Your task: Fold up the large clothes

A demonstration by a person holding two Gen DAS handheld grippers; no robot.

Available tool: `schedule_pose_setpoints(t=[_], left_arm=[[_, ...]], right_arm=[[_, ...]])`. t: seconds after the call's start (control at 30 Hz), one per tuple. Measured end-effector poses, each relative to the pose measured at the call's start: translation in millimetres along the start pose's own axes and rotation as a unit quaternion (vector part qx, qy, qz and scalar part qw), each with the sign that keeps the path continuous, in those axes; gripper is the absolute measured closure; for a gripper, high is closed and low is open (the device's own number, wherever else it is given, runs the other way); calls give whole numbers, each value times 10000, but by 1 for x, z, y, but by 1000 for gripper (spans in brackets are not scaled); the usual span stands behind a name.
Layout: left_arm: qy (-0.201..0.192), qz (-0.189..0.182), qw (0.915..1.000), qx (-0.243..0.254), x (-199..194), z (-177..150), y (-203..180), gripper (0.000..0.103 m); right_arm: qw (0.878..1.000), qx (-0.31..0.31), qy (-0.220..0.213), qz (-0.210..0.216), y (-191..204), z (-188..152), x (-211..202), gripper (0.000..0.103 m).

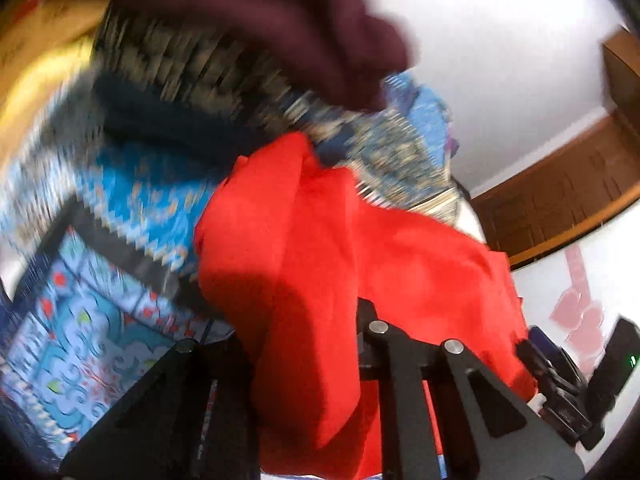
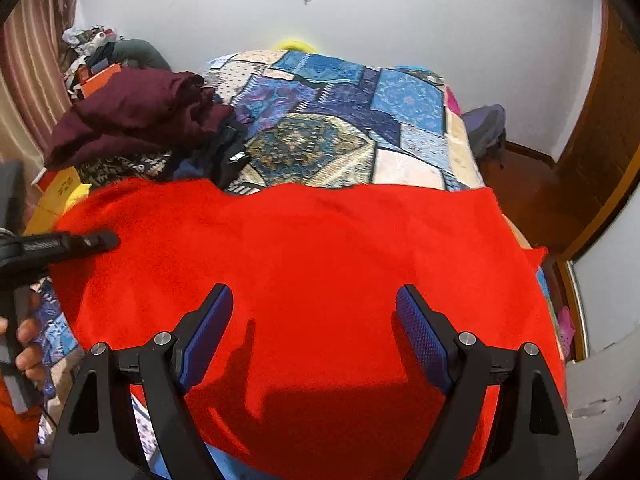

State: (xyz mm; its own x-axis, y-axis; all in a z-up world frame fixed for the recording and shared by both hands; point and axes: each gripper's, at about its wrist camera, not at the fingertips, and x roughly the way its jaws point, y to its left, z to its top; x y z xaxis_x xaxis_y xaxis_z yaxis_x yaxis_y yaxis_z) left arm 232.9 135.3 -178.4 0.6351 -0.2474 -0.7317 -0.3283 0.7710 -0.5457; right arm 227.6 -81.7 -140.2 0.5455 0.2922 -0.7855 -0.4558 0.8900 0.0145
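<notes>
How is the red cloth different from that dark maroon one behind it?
The red cloth is bright and lies spread wide across the near bed; the maroon cloth is dark and bunched in a heap on the far left pile. Red has a gripper on it; maroon sits untouched. Both are plain, unpatterned fabric.

Black angular right gripper; blue textured pads; silver pivot screws.

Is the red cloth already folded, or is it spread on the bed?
Mostly spread: the red cloth lies flat across the bed.
</notes>
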Motion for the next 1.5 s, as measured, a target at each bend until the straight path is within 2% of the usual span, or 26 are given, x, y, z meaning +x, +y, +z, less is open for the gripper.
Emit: schedule_pose_setpoints(t=[0.17,0.2,0.23,0.3,0.4,0.47,0.6,0.77,0.9,0.97,1.03,1.13,1.2,1.27,1.3,1.33,1.4,1.5], left_arm=[[-733,-292,9950,613,-51,11,-49,89],[-866,-361,9929,725,-61,13,-61,89],[-951,-442,9911,816,-74,13,-65,90],[-1126,-510,9876,970,-88,17,-83,91],[-1216,-534,9851,1089,-96,24,-98,91],[-1165,-569,9851,1126,-97,27,-105,91],[-821,-695,9853,1330,-72,38,-139,91],[-456,-778,9783,1868,-28,29,-222,91],[-518,-985,9713,2101,-9,22,-282,91],[-520,-1133,9675,2199,-1,15,-298,91],[-294,-1133,9636,2404,16,0,-318,91],[423,-933,9557,2758,49,-35,-330,91],[1159,-667,9480,2888,82,-64,-324,87],[1787,-686,9382,2884,102,-85,-316,77],[2077,-727,9326,2861,111,-94,-311,75],[2226,-717,9278,2908,115,-102,-307,75],[2178,-676,9206,3169,108,-110,-307,71],[2056,-890,9130,3410,84,-106,-312,55]], right_arm=[[9973,-145,550,465,24,-3,32,18],[9971,-178,571,461,30,-4,37,14],[9978,-187,437,472,35,-4,37,14],[9955,-144,465,816,42,-1,39,14],[9869,145,630,1480,34,8,38,15],[9828,372,624,1696,24,10,35,15],[9875,661,244,1410,-14,9,11,15],[9897,1061,-160,950,-76,0,-23,15],[9869,1478,-407,509,-125,-12,-48,15],[9846,1653,-448,362,-144,-19,-55,15],[9825,1795,-435,231,-159,-26,-58,15],[9807,1917,-371,50,-176,-36,-58,15],[9805,1941,-309,-28,-184,-44,-59,15],[9804,1952,-238,-100,-188,-51,-57,15],[9804,1959,-188,-122,-190,-54,-55,15],[9803,1965,-152,-128,-194,-54,-56,15],[9803,1969,-80,-144,-198,-58,-54,15],[9804,1959,-78,-191,-198,-61,-61,15]])
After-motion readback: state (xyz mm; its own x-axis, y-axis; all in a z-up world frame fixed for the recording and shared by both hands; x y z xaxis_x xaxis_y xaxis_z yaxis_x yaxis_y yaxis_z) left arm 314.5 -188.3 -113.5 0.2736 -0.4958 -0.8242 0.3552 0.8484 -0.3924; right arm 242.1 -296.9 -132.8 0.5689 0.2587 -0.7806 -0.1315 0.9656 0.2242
